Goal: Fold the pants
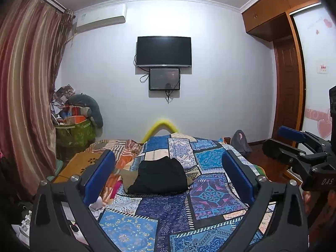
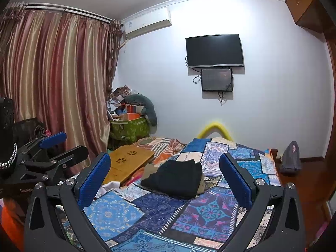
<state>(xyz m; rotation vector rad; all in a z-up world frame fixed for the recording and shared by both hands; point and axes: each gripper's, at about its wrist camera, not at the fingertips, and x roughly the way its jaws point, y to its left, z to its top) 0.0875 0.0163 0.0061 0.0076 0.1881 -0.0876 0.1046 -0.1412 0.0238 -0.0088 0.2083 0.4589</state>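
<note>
Folded black pants (image 1: 159, 175) on patchwork bedspread (image 1: 212, 191); left gripper (image 1: 168, 176) and right gripper (image 2: 166, 180) both wide, empty.

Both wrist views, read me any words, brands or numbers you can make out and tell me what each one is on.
"DAS": on the right tongs, black body, seen from the left wrist view; cut off by the frame edge.
"GenRobo": on the left tongs, black body, seen from the right wrist view; the ending is hidden.
TV, lower bezel: brand mark too small to read.
Air conditioner: sticker blurred.
Wall switch plate: red label unreadable.
</note>
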